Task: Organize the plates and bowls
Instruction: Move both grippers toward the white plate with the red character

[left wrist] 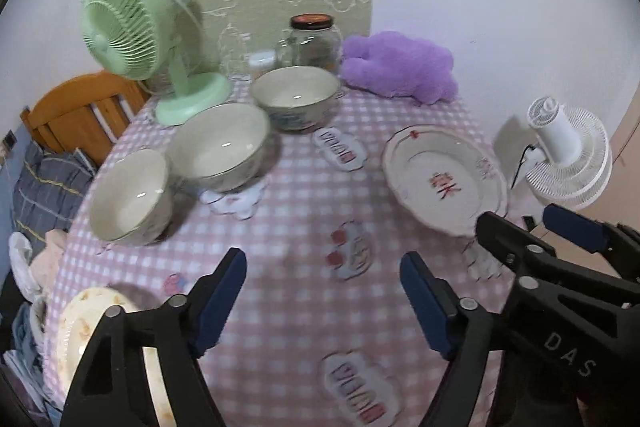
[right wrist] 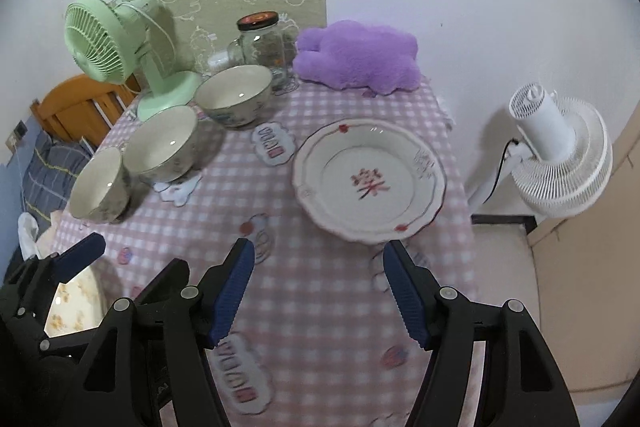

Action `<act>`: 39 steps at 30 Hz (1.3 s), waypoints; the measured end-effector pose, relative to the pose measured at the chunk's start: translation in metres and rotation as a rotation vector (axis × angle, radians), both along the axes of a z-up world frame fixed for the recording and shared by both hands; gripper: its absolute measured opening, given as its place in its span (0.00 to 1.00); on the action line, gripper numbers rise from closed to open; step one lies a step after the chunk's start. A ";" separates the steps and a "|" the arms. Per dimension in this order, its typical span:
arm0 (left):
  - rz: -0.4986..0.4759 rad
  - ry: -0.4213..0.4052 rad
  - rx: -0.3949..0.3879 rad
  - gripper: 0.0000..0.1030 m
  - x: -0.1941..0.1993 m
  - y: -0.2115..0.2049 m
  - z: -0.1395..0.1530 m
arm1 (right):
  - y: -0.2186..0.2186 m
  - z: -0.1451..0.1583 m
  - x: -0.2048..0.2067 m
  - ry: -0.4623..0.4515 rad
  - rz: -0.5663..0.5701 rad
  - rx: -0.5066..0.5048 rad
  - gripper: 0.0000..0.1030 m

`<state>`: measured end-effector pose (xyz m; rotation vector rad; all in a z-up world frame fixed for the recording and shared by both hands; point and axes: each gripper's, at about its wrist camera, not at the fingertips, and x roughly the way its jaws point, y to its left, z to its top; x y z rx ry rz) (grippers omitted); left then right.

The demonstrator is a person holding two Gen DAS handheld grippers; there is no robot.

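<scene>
Three bowls stand in a diagonal row on the pink checked tablecloth: a near one (left wrist: 130, 195) (right wrist: 98, 185), a middle one (left wrist: 220, 146) (right wrist: 164, 143), a far one (left wrist: 296, 95) (right wrist: 235, 94). A white plate with a red character (left wrist: 442, 179) (right wrist: 368, 179) sits at the right. A cream patterned plate (left wrist: 86, 331) (right wrist: 74, 303) lies at the near left edge. My left gripper (left wrist: 322, 301) (right wrist: 132, 259) is open and empty above the cloth, beside the cream plate. My right gripper (right wrist: 318, 291) (left wrist: 516, 223) is open and empty, just in front of the white plate.
A green fan (left wrist: 132, 39), a glass jar (left wrist: 314, 43) and a purple plush (left wrist: 400, 67) stand at the back of the table. A white fan (right wrist: 560, 155) stands off the table's right edge. A wooden chair (left wrist: 76, 115) and bedding are at the left.
</scene>
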<state>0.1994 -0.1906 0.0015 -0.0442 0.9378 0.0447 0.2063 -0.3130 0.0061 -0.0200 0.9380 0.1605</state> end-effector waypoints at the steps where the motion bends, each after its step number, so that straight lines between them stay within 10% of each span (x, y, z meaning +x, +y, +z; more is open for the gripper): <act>1: 0.003 -0.001 -0.002 0.76 0.006 -0.005 -0.001 | -0.005 0.000 0.005 -0.004 0.000 0.005 0.68; 39: 0.005 0.134 0.020 0.57 0.169 -0.084 -0.105 | -0.094 -0.108 0.174 0.122 -0.119 0.067 0.60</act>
